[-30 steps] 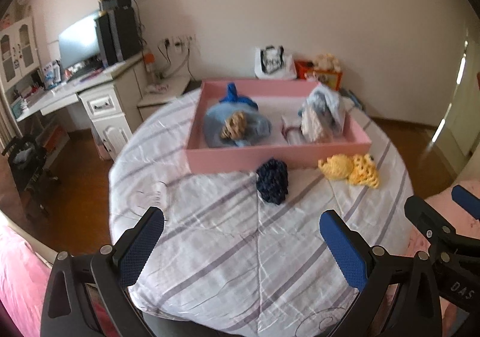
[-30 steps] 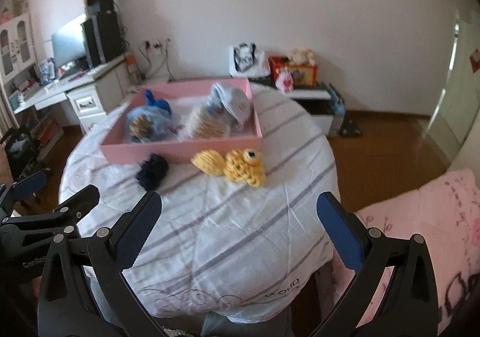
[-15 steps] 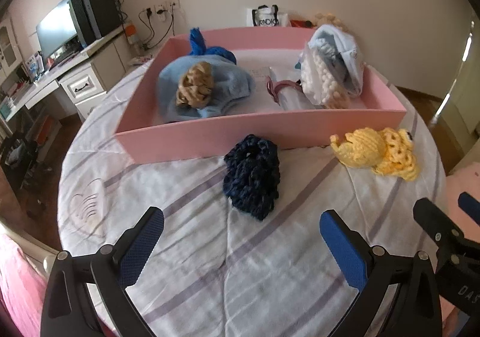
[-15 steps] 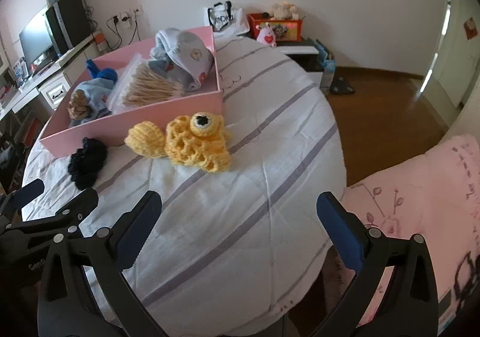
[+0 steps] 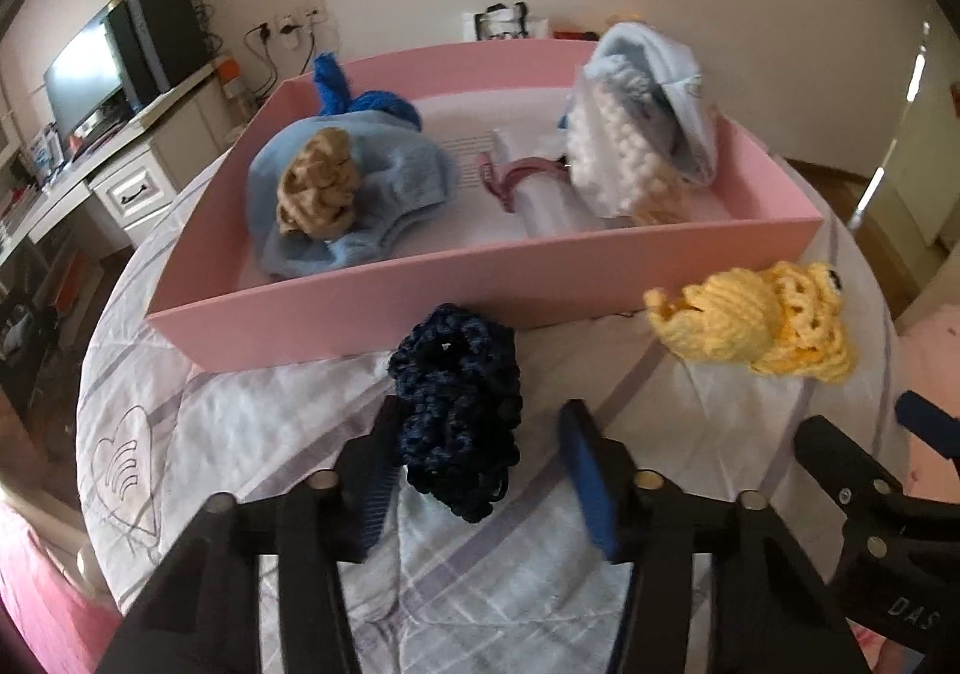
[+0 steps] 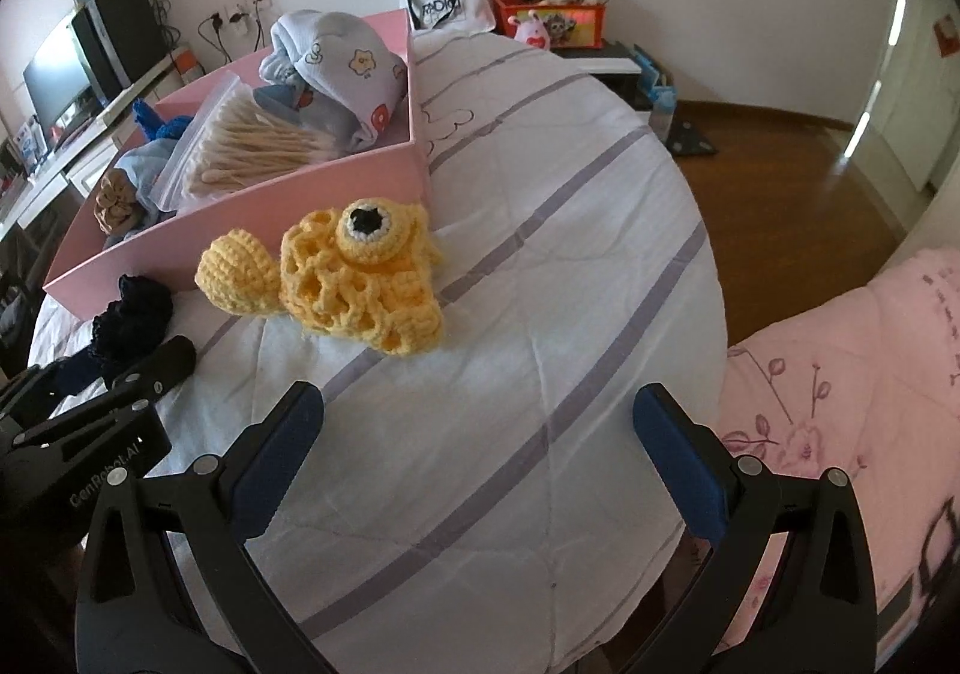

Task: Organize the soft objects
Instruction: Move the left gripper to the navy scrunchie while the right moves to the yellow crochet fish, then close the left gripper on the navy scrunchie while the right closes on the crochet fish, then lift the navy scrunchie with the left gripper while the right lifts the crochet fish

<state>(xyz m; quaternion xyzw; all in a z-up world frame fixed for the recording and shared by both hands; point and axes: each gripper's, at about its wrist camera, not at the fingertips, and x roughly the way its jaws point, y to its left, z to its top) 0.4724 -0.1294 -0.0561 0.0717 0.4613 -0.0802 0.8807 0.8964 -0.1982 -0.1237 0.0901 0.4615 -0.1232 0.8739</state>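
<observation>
Straddling the navy crocheted scrunchie [image 5: 454, 407], the left gripper [image 5: 480, 479] has just been closing: its left pad touches the scrunchie's edge, while a sliver of cloth shows between the scrunchie and the right pad [image 5: 591, 485], so a full pinch is not yet visible. The scrunchie lies on the striped white tablecloth [image 5: 600, 584] of a round table, its far end just beside the near wall of the pink tray [image 5: 480, 287].

The right gripper [image 6: 480, 458] hangs with its jaws spread wide over bare cloth, nothing between them. The yellow crocheted fish [image 6: 354, 284] lies ahead of it, near the tray's corner and apart from both fingers; in the left wrist view the fish [image 5: 756, 320] sits to the right of the scrunchie, well apart from it.

Inside the tray: a light-blue knitted piece [image 5: 366, 194] with a tan scrunchie [image 5: 318, 185] on top, a deep-blue yarn item [image 5: 354, 95] behind it, a clear bag of cotton swabs [image 6: 252, 146], and a folded patterned cloth [image 6: 342, 68] leaning over that bag.

Background: a monitor [image 5: 84, 71] on a white desk at left, and a pink floral bedspread [image 6: 840, 374] at right.
</observation>
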